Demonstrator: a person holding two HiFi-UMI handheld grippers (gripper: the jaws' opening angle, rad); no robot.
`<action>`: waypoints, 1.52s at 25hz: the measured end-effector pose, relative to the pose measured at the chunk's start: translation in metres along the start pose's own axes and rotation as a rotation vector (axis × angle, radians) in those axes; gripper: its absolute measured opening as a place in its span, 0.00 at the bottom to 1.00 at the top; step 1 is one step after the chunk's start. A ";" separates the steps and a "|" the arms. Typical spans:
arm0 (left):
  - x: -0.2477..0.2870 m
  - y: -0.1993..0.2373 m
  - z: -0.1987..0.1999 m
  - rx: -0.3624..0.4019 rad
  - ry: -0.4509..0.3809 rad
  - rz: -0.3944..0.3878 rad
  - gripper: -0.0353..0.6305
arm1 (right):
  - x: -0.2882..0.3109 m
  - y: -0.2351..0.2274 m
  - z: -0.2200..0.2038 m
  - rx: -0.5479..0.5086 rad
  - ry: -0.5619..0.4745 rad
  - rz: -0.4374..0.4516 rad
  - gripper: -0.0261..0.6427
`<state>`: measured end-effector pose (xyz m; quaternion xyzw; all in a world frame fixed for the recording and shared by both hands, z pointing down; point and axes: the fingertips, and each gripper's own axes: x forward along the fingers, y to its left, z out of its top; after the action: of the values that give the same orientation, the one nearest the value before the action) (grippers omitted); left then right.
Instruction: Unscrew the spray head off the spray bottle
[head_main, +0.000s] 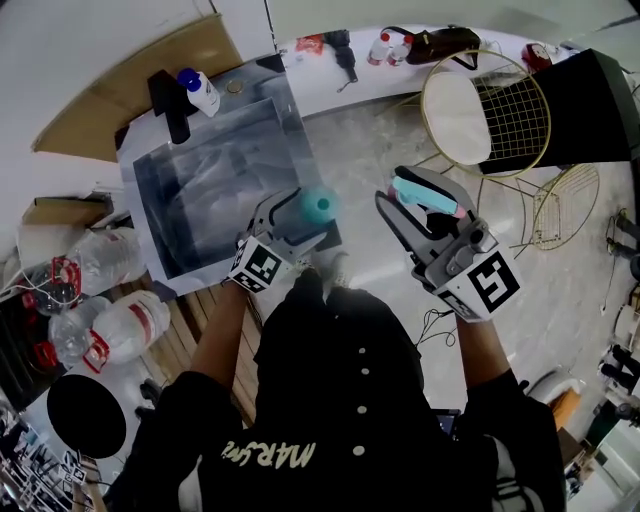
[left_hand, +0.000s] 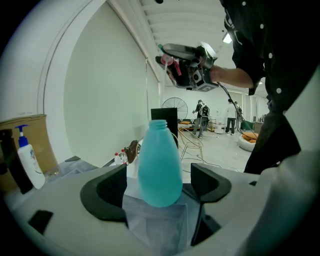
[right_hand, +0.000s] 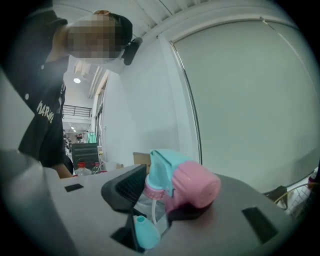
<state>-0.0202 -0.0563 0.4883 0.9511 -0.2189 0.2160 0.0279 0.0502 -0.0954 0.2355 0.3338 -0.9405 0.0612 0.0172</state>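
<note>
Close in front of the person's chest, the left gripper (head_main: 300, 222) is clamped on the lower body of a translucent teal plastic spray bottle (left_hand: 159, 165). The bottle stands upright between the dark jaw pads, and its threaded neck is bare and open. Level with it, but well apart to the right, the right gripper (head_main: 420, 210) is closed on the teal-and-pink plastic spray head (right_hand: 182, 182). The pink collar sits against one jaw, and a thin clear dip tube (right_hand: 153, 210) hangs free below it.

The head therefore looks fully unscrewed and lifted clear of the neck. What remains is probably to part the two pieces cleanly and set them down. To do that well:

- The bottle should stay vertical so nothing spills from the open mouth.
- The right grip should stay firm on the rounded pink shell, which could slip or roll in the jaws.
- The dangling tube should be kept from snagging the bottle rim.

Further out, a crumpled grey plastic sheet (head_main: 215, 180) lies on the table, the likeliest landing spot. Beyond it stand a white pump bottle with a blue cap (head_main: 200, 92) and a gold wire chair (head_main: 490, 110).
</note>
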 end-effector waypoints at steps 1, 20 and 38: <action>-0.010 0.000 0.004 0.005 -0.008 0.014 0.64 | -0.004 -0.003 -0.004 -0.004 0.007 -0.011 0.28; -0.235 0.077 0.133 -0.305 -0.338 0.694 0.09 | -0.038 -0.026 -0.010 -0.049 -0.050 -0.201 0.28; -0.278 0.059 0.137 -0.264 -0.304 0.876 0.09 | -0.060 -0.030 -0.007 -0.066 -0.079 -0.325 0.28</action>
<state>-0.2159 -0.0177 0.2441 0.7787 -0.6259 0.0363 0.0226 0.1156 -0.0805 0.2412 0.4829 -0.8756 0.0138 0.0009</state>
